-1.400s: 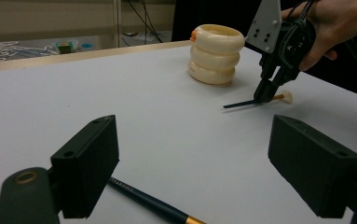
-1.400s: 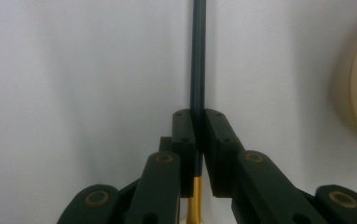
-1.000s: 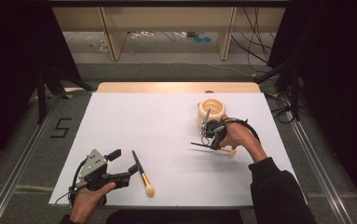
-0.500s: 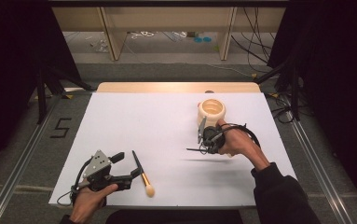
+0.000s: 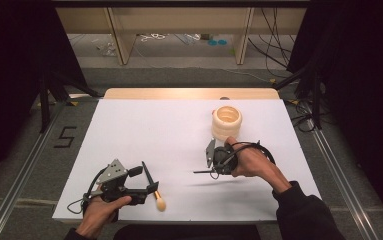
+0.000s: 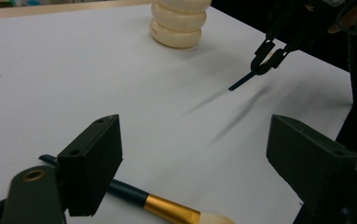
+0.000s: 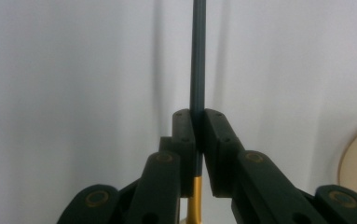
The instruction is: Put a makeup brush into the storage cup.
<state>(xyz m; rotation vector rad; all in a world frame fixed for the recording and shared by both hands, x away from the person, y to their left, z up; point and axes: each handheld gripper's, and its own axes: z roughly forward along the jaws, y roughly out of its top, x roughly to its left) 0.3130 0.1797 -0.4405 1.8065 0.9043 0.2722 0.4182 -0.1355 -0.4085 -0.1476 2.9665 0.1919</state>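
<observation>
A cream ribbed holder (image 5: 226,122) stands on the white table cover (image 5: 149,127), right of the middle. Below it, my right gripper (image 5: 213,171) is shut on a dark-handled brush (image 5: 201,172) and holds it above the table, handle pointing left. In the right gripper view the jaws clamp the handle (image 7: 197,56) just above its gold ferrule (image 7: 195,196). Near the front left edge my left gripper (image 5: 146,180) is open. A second brush (image 5: 155,195) with a gold ferrule and cream bristles lies on the table between its jaws, also seen as the brush (image 6: 167,210) in the left gripper view.
The holder (image 6: 181,23) and my right gripper (image 6: 269,53) with its brush appear far off in the left gripper view. A wooden strip (image 5: 189,93) borders the table's far edge. Shelving legs and cables occupy the floor beyond. Metal rails (image 5: 24,170) run along both sides.
My right gripper has carried its brush away from the holder, toward the person and slightly left, with the handle now level. The left gripper has barely shifted by the lying brush.
</observation>
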